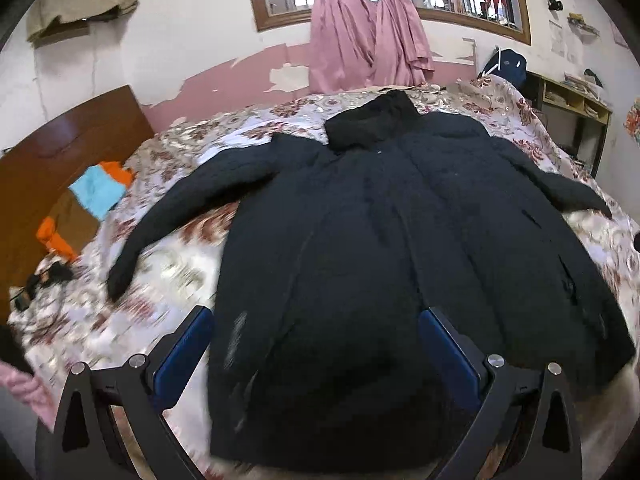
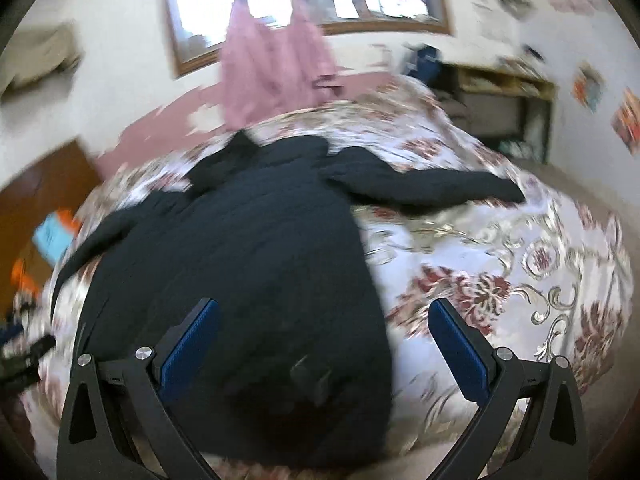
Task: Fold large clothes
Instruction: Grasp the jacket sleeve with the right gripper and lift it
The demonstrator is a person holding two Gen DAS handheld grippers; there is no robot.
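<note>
A large black padded coat [image 1: 360, 240] lies spread flat on a floral bedspread [image 1: 168, 264], collar toward the far wall and both sleeves stretched out sideways. My left gripper [image 1: 316, 316] hovers open above the coat's lower hem, its blue pads [image 1: 184, 352] wide apart with nothing between them. The right wrist view is blurred. There the coat [image 2: 248, 264] fills the left half, with one sleeve [image 2: 432, 188] reaching right. My right gripper [image 2: 324, 308] is open over the coat's right hem edge, holding nothing.
Blue and orange cloths [image 1: 100, 188] lie by the wooden headboard [image 1: 60, 152] at left. Small dark items [image 1: 44, 276] sit on the bed's left edge. Pink curtains [image 1: 360, 32] hang under a window behind the bed. A shelf unit [image 1: 576, 108] stands at right.
</note>
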